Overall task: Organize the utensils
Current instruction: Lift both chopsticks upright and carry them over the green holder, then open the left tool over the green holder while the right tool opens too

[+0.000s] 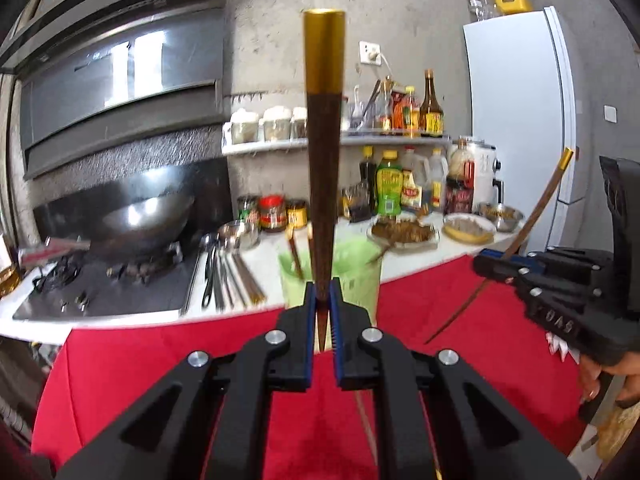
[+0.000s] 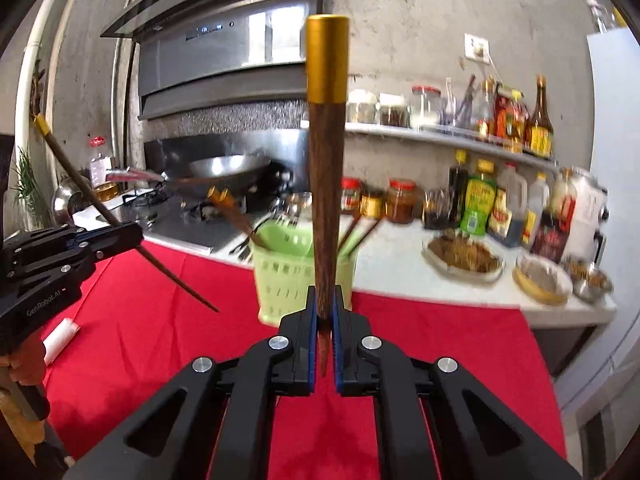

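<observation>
Nearest the lens, the left tool (image 1: 322, 312) is clamped on the thin end of a dark wooden chopstick (image 1: 322, 184) that stands upright with its gold cap on top, and the right tool (image 2: 324, 316) pinches a second gold-capped chopstick (image 2: 326, 200) the same way. Both hang above the red cloth (image 2: 420, 344) on the table, near the green basket (image 2: 280, 280) at the cloth's far edge, which already holds what look like a few chopsticks, though blur hides the detail. Spoons and more chopsticks (image 1: 224, 276) lie left of it by the stove (image 1: 100, 292).
</observation>
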`<action>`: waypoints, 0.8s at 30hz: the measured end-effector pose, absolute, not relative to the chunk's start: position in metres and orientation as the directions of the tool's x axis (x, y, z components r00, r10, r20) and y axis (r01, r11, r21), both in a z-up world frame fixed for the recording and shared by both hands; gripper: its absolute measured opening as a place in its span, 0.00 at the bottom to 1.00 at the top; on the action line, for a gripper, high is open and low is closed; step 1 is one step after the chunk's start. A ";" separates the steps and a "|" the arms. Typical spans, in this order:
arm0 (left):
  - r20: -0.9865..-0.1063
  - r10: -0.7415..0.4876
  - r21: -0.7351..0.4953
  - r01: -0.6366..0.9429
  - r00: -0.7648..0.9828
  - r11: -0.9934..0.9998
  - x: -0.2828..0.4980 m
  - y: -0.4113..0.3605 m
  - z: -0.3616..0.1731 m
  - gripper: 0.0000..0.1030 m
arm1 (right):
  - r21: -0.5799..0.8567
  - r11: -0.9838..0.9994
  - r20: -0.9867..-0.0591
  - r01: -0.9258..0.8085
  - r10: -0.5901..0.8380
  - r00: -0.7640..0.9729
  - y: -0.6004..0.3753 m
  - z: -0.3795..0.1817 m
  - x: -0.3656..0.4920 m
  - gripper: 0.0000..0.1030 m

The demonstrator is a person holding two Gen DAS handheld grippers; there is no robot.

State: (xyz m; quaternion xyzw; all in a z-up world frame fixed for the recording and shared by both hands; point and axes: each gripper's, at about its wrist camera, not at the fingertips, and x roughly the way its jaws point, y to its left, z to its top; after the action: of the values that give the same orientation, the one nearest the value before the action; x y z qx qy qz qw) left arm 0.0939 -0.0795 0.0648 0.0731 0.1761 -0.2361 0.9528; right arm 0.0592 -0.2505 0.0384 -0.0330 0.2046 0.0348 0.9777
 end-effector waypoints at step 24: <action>-0.425 -0.381 0.085 0.455 0.821 0.886 0.215 -0.117 0.061 0.07 | -0.075 0.992 -0.401 -0.099 0.061 0.914 -0.263 0.054 0.192 0.06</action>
State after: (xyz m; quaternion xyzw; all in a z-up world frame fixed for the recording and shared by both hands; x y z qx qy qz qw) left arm 0.2150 -0.1171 0.0613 0.0919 0.2025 -0.2201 0.9498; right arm 0.1921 -0.2628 0.0541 -0.0467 0.2035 0.0411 0.9771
